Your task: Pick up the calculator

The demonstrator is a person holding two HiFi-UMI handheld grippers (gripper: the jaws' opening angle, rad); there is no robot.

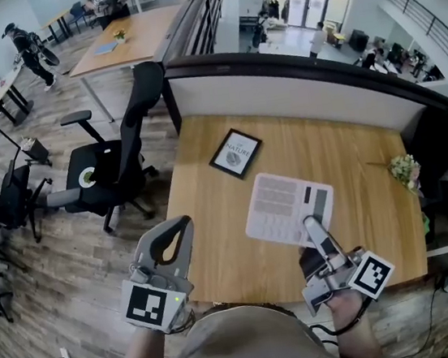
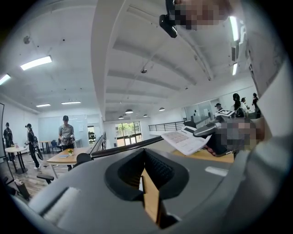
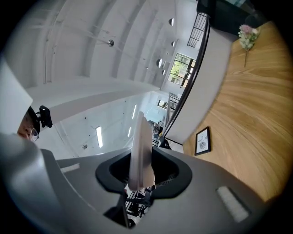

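The calculator (image 1: 289, 206) is a wide white slab with grey keys, lifted off the wooden desk (image 1: 351, 149) and tilted. My right gripper (image 1: 313, 224) is shut on its near edge. In the right gripper view the calculator (image 3: 139, 146) stands edge-on between the jaws of that gripper (image 3: 142, 176). My left gripper (image 1: 178, 224) hangs beyond the desk's left edge, jaws together and nothing in them. The left gripper view shows its own jaws (image 2: 147, 183) closed, with the calculator (image 2: 183, 139) and the right gripper (image 2: 208, 129) off to the right.
A framed picture (image 1: 235, 153) lies on the desk's far left part. A small bunch of flowers (image 1: 403, 168) lies at the right edge. A black office chair (image 1: 112, 168) stands left of the desk. A low partition (image 1: 294, 91) runs along the desk's far side.
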